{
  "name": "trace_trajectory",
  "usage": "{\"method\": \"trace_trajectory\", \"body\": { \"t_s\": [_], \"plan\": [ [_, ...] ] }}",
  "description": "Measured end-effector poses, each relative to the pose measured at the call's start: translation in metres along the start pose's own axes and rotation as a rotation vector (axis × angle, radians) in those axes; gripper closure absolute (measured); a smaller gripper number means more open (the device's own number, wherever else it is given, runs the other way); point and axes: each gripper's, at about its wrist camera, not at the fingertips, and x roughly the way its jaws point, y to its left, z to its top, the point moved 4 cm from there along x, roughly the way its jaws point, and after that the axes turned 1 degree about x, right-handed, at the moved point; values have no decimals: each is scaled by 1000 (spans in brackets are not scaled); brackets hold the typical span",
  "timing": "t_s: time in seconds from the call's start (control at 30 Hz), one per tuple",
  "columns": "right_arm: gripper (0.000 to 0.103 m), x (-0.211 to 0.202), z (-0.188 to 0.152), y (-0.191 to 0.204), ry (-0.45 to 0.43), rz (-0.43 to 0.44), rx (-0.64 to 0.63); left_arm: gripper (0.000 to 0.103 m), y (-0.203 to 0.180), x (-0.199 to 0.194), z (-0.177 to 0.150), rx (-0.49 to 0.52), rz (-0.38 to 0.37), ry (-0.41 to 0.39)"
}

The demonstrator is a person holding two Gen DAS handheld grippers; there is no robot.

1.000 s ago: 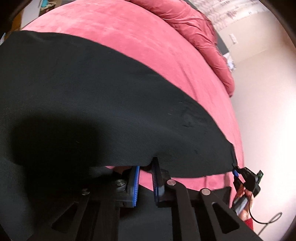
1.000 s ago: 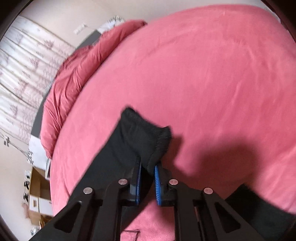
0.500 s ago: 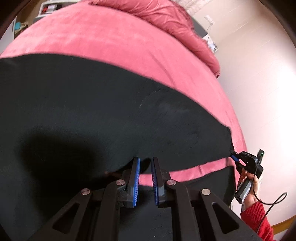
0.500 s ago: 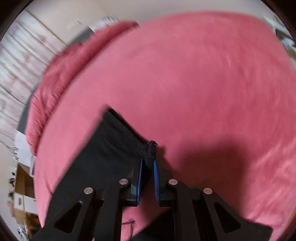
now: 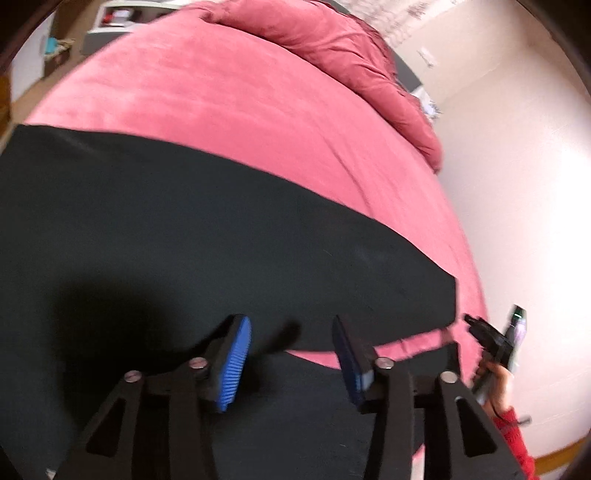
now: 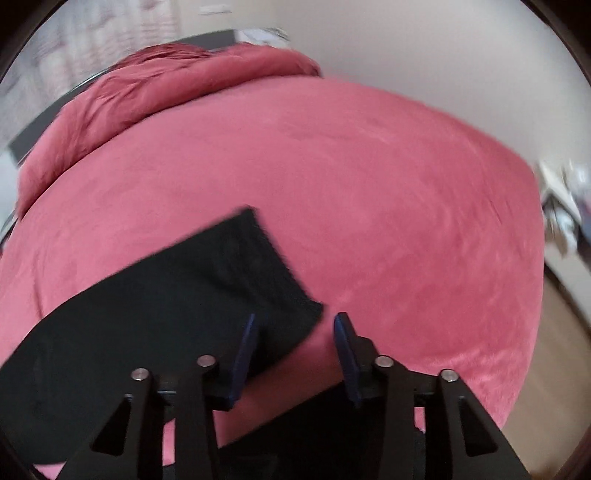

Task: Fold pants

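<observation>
Black pants (image 5: pixel 192 229) lie flat on a pink bed (image 5: pixel 221 92), one leg laid over the other. My left gripper (image 5: pixel 291 354) is open and empty, just above the near edge of the upper leg. In the right wrist view the leg end with its hem (image 6: pixel 207 280) lies flat on the bed (image 6: pixel 369 192). My right gripper (image 6: pixel 295 350) is open and empty at the hem's near corner. The right gripper also shows in the left wrist view (image 5: pixel 495 339), held by a hand in a red sleeve, beside the hem.
A bunched pink duvet (image 5: pixel 354 62) lies along the far side of the bed, also in the right wrist view (image 6: pixel 155 88). A pale wall (image 5: pixel 517 184) runs along the right. Furniture and clutter (image 5: pixel 110 22) stand beyond the bed's far end.
Both grippers were shut on the upper pant leg and have opened. The leg has dropped flat onto the pants below. Both grippers have drawn back slightly.
</observation>
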Motion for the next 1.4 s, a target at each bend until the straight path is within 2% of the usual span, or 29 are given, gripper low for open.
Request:
{"method": "trace_trajectory", "body": {
  "t_s": [0.1,0.23,0.33,0.4,0.47,0.53,0.63,0.7,0.87,1.03,1.17,1.27,1.4],
  "plan": [
    [44,-13,7,42,0,62,-92,49,21,-8,18,-72,13,15],
    [44,-14,5,100,73,172,-164,48,61,-9,41,-234,55,46],
    [43,-7,2,134,153,239,-175,48,84,-9,53,-306,97,61],
    [43,-2,-1,153,194,270,-182,48,91,-7,61,-323,129,50],
    [43,1,-7,173,227,306,-199,48,95,-6,73,-279,196,37],
    [43,-7,-22,187,256,332,-195,48,98,-4,81,-256,222,46],
    [43,-1,-23,214,318,368,-174,48,101,7,92,-289,172,92],
    [43,7,-20,239,342,379,-157,48,102,14,102,-317,149,94],
    [43,16,-16,268,421,383,-58,48,107,31,121,-370,135,133],
    [43,31,-15,291,489,332,39,48,102,50,139,-379,222,161],
    [42,37,-19,303,501,286,50,48,100,59,149,-365,267,173],
    [37,42,-23,309,499,249,47,48,97,66,161,-357,292,174],
    [34,45,-29,318,484,196,27,49,101,79,181,-407,302,177]
  ]
}}
